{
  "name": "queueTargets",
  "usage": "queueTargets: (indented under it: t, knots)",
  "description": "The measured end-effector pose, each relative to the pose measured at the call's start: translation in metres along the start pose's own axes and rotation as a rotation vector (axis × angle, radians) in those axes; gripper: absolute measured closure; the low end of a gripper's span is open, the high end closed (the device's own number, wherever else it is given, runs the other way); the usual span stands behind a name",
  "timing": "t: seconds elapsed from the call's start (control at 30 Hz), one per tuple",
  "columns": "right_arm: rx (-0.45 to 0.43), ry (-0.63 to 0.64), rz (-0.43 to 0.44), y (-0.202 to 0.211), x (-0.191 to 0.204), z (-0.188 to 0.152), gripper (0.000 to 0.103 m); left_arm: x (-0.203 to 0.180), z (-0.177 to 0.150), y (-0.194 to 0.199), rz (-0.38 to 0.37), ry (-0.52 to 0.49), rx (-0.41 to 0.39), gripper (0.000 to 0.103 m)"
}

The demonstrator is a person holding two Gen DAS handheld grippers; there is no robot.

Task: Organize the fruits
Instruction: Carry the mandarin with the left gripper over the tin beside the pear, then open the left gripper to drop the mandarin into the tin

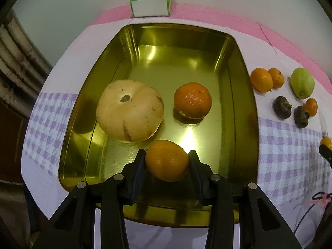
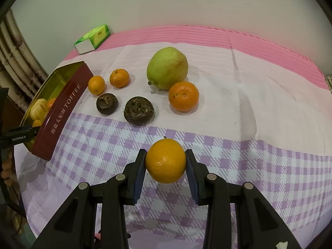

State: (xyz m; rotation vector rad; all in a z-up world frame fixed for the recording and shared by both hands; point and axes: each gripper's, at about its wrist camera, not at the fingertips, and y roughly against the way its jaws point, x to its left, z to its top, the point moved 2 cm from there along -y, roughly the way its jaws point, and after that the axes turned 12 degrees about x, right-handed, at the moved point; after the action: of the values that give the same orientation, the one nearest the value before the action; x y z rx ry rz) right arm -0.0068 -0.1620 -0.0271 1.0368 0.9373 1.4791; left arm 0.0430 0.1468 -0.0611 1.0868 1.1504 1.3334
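Note:
My left gripper [image 1: 167, 158] is shut on a small orange [image 1: 167, 161] low over the near end of the gold tin [image 1: 252, 112]. Inside the tin lie a pale round melon [image 1: 129, 111] and a tangerine [image 1: 192, 100]. My right gripper [image 2: 165, 159] is shut on another small orange [image 2: 165, 160] above the checked cloth. Beyond it on the cloth lie a green pear [image 2: 167, 68], a tangerine [image 2: 183, 96], two small oranges [image 2: 96, 85] [image 2: 119, 78] and two dark brown fruits [image 2: 107, 104] [image 2: 139, 111]. The tin [image 2: 62, 112] stands at the left there, with the left gripper's tip at its near end.
A green and white box [image 1: 150, 4] sits at the back against the wall on the pink mat [image 2: 249, 39]. The checked cloth [image 2: 249, 166] covers the table down to its near edge. Bamboo furniture [image 1: 16, 62] stands to the left.

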Motion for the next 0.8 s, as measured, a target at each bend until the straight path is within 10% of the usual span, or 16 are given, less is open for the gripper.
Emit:
queueTargets:
  t: [0.8]
  knots:
    - [-0.016, 0.139, 0.003, 0.0, 0.06, 0.028, 0.068, 0.013, 0.002, -0.002, -0.012, 0.051, 0.009, 0.043]
